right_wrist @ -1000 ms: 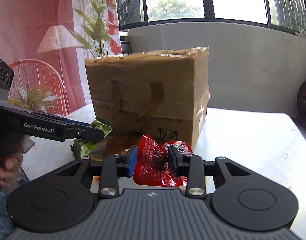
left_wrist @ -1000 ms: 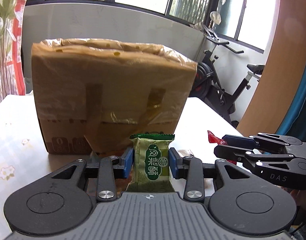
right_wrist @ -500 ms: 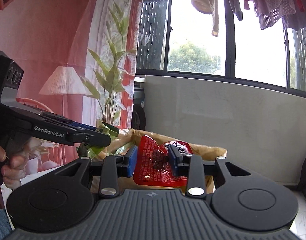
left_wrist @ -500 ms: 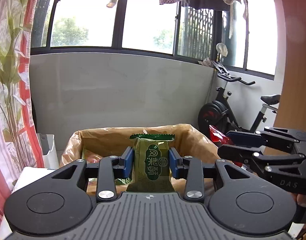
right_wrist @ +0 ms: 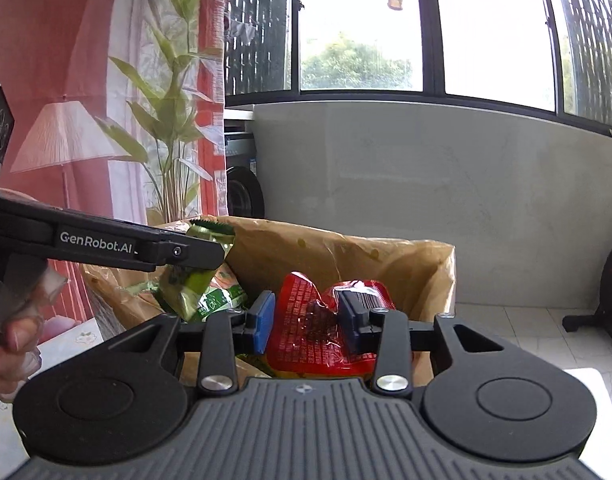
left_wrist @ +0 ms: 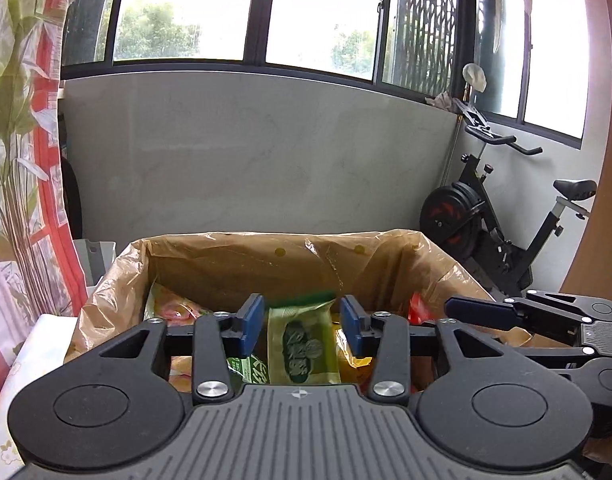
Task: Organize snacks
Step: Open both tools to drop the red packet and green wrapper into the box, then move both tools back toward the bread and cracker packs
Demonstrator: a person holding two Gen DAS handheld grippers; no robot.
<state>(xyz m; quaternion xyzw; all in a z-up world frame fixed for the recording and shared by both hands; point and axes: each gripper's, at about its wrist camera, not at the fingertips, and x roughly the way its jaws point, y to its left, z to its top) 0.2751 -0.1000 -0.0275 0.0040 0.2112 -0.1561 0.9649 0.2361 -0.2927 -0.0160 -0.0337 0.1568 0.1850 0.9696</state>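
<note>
Here, both claws are held over an open, bag-lined box (left_wrist: pixel 266 264), evidently so that each snack can be dropped straight in rather than placed. The left claw (left_wrist: pixel 302 322) is pointed down into the box mouth; its jaws are opening, and clear gaps show on both sides of the green packet (left_wrist: pixel 302 344) between them. The packet is blurred at its top edge and is judged to be slipping free, no pad pressing on it. Beneath it, at 7 o'clock, further green and yellow packets are seen already lying in the box.

The right claw (right_wrist: pixel 306 322) is seen at 3 o'clock of the left one, over the box's near right corner. A red packet (right_wrist: pixel 318 328) is kept between its jaws, which are opening slightly; the right pad is pressed into the crumpled film, so the packet is held, half-wide. Its release is judged to be next.

From the right view, the left claw's arm is seen at 9 o'clock, a hand (right_wrist: pixel 10 344) on its grip, above the worktop (right_wrist: pixel 66 344).
</note>
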